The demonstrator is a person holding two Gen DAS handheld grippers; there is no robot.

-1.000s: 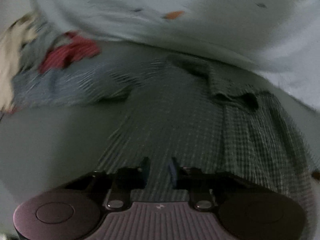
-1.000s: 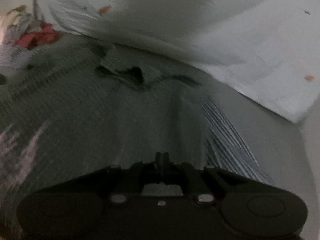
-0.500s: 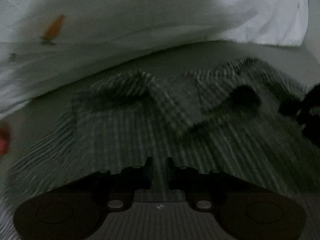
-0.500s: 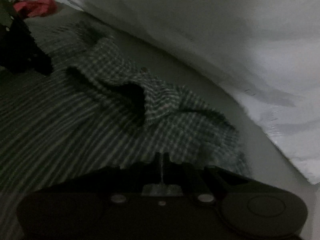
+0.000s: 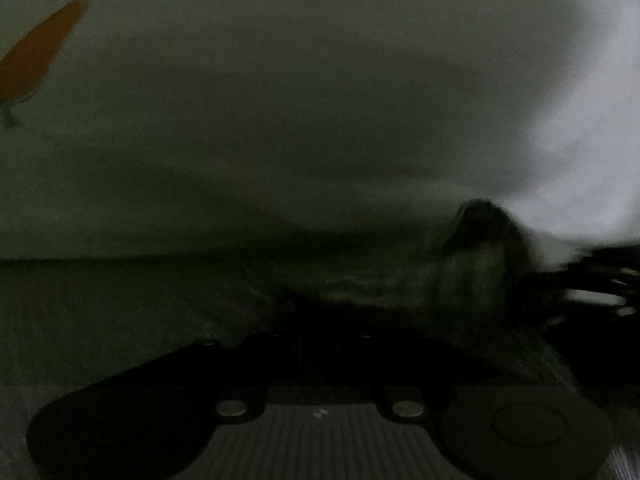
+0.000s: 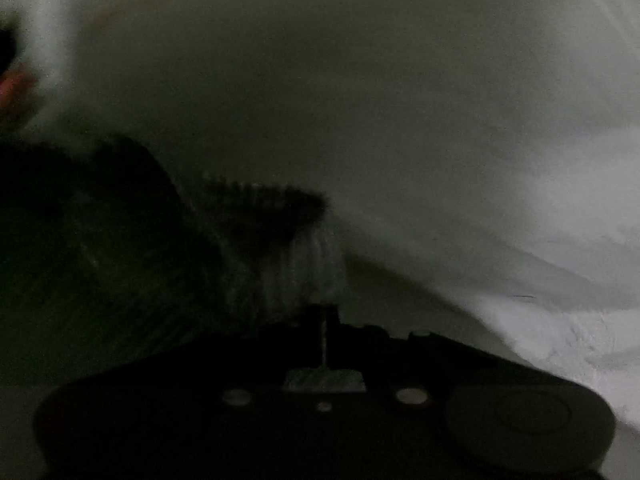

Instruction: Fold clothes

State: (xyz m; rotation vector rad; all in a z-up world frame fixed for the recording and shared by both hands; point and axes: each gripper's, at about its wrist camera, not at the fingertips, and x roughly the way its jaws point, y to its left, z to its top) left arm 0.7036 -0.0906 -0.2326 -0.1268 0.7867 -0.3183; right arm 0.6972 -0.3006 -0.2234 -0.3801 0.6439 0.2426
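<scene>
Two dark, blurry pictures show this moment. Nearest in the left wrist view are the left tongs [image 5: 316, 336], low in the middle. They are so dark that I cannot tell if they are open or closed, or if they hold cloth.

Just past them lies the checked shirt [image 5: 460, 280], spread flat on the bed [image 5: 100, 312]. It rises into a bunched hump on the right side. Beside that hump, at the right edge, is a dark blurred shape with pale streaks — too smeared to name.

Farther back, a big pale blanket [image 5: 320, 100] fills the top of the view. It has an orange carrot print [image 5: 36, 56] at the far left.

In the right wrist view, the right tongs [image 6: 325, 320] sit low in the middle. Their two fingers are pressed close together, with only a thin line between them. They pinch an edge of the shirt [image 6: 296, 268]. The cloth stands up from the tips in pale folds, with a dark flap above it.

More of the shirt hangs off to the left, very dark. Behind it all is the pale blanket [image 6: 400, 120] again — bright at the right side. A small red smudge [image 6: 16, 84] shows at the far left edge.
</scene>
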